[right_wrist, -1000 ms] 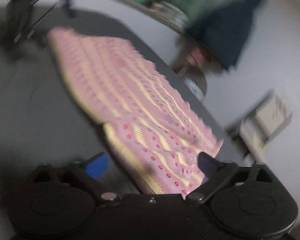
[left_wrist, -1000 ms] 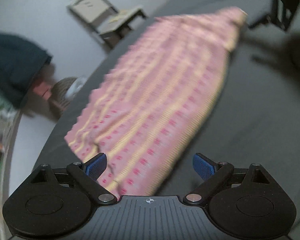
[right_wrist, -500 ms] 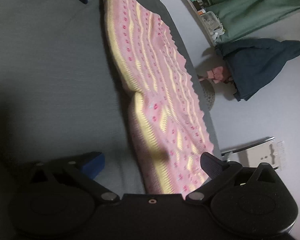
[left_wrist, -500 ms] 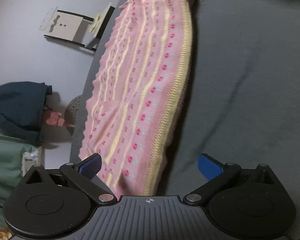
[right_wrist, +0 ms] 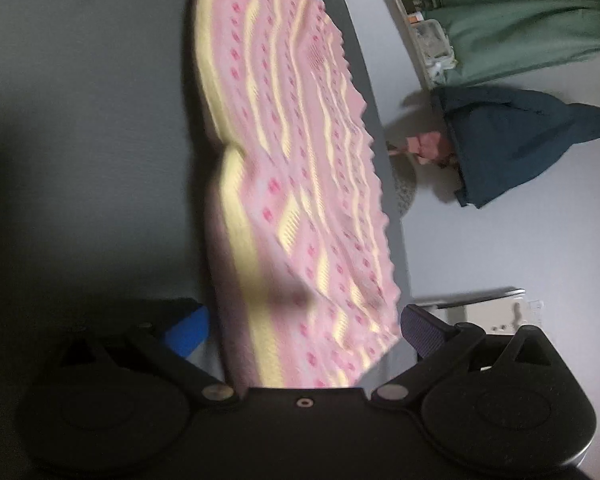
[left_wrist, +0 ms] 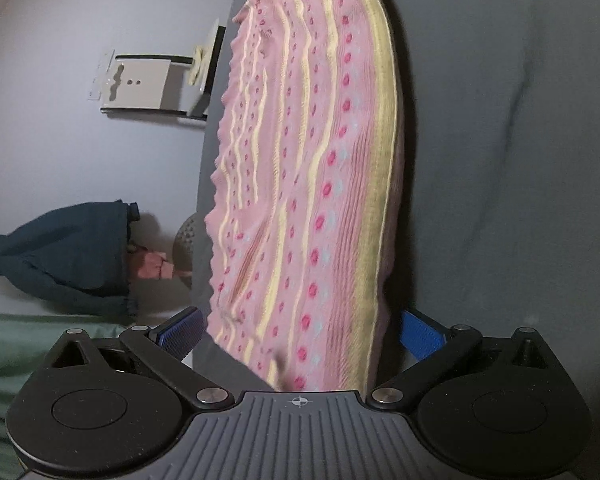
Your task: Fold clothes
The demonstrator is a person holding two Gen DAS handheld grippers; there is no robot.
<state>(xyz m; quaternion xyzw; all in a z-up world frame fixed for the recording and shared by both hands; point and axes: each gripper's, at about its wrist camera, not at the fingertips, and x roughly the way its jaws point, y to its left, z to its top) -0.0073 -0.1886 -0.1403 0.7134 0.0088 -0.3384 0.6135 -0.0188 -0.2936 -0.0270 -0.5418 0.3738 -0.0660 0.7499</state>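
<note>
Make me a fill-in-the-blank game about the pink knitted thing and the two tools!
1. The knitted cloth is mostly ____ with yellow stripes.
2. Both the left tool and the right tool have their fingers ____, one on each side of the cloth.
3. The pads on the left tool's fingers are coloured ____.
4. The cloth lies on a ____ sheet.

Missing words: pink; open; blue; grey

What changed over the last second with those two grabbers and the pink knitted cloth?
Both grabbers swung round and closed in: the pink cloth now runs straight ahead between the open fingers of the left grabber and the right grabber. Neither has clamped it. The cloth stayed flat on the grey surface; the dark blue jacket has not moved.
</note>
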